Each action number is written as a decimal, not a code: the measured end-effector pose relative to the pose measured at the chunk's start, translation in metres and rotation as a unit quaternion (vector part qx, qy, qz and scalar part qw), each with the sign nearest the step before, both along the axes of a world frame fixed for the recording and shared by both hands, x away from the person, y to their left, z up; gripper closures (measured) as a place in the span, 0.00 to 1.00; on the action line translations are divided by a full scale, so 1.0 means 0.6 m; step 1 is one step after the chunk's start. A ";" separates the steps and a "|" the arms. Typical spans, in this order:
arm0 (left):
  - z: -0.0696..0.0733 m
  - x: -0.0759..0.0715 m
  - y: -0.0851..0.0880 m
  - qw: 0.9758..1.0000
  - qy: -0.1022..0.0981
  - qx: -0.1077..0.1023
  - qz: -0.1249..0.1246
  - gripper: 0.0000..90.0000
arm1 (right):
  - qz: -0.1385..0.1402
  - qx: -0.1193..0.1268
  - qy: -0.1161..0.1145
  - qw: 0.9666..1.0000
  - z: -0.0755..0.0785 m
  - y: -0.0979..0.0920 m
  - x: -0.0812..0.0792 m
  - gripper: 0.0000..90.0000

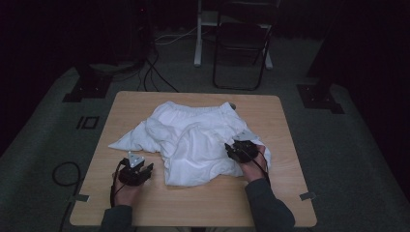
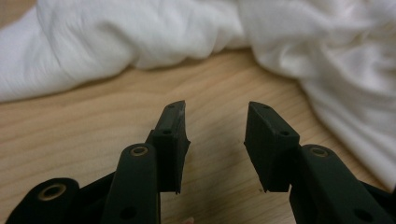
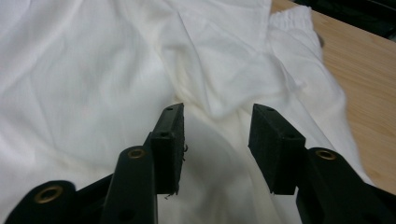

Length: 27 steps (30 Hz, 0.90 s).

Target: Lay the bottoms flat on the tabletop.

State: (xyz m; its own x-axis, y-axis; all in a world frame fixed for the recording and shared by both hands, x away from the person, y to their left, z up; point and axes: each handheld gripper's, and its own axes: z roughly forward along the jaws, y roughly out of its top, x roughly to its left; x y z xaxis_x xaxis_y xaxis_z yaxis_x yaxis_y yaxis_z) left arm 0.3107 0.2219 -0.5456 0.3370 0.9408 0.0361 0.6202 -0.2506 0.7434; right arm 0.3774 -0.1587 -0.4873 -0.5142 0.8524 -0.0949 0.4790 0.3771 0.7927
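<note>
Crumpled white cotton garment with an elasticated waistband (image 1: 193, 140) lies heaped at the centre of the pale wooden tabletop (image 1: 145, 203), waistband toward the top of the frame. I hold the left tool (image 1: 147, 169) at lower left over bare wood just beside the cloth's near edge, its jaws apart and empty. The right tool (image 1: 231, 149), at centre right, hovers above the fabric, jaws likewise apart and gripping nothing, placed, I judge, to pick a fresh fold.

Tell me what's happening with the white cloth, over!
Left gripper open over bare table, beside the cloth. Right gripper open above white cloth, holding nothing. Cloth crumpled mid-table. Nothing in the way.
</note>
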 end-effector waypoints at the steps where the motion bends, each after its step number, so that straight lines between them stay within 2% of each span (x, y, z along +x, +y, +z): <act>1: -0.004 0.000 0.000 1.000 -0.001 -0.002 0.004 0.65 | 0.001 0.005 0.003 1.000 -0.001 0.005 0.008 0.64; 2: -0.005 0.001 0.002 1.000 0.001 -0.012 0.007 0.65 | 0.003 0.010 0.008 1.000 -0.002 0.011 0.016 0.64; 5: -0.006 0.002 0.002 1.000 -0.004 -0.007 0.006 0.64 | 0.003 0.014 0.019 1.000 -0.006 0.029 0.038 0.63; 8: -0.006 0.003 0.004 1.000 -0.003 -0.013 0.009 0.63 | 0.003 0.012 0.026 1.000 -0.010 0.045 0.058 0.62; 11: -0.007 0.003 0.004 1.000 -0.004 -0.012 0.009 0.63 | 0.006 0.010 0.045 0.999 -0.021 0.059 0.076 0.60; 12: -0.007 0.003 0.003 1.000 -0.004 -0.012 0.009 0.63 | 0.005 0.009 0.053 0.999 -0.025 0.063 0.080 0.63; 15: -0.007 0.003 0.003 1.000 -0.004 -0.012 0.011 0.63 | 0.018 0.009 0.070 0.997 -0.035 0.070 0.086 0.90; 16: -0.007 0.003 0.003 1.000 -0.004 -0.013 0.011 0.63 | 0.017 0.009 0.074 0.997 -0.035 0.071 0.084 0.96; 21: -0.007 0.002 0.003 1.000 -0.003 -0.013 0.013 0.63 | 0.035 0.023 0.060 0.997 -0.018 0.059 0.052 0.99; 27: -0.007 0.001 0.001 1.000 -0.004 -0.015 0.020 0.63 | 0.060 0.020 0.029 0.998 0.005 0.018 -0.033 0.99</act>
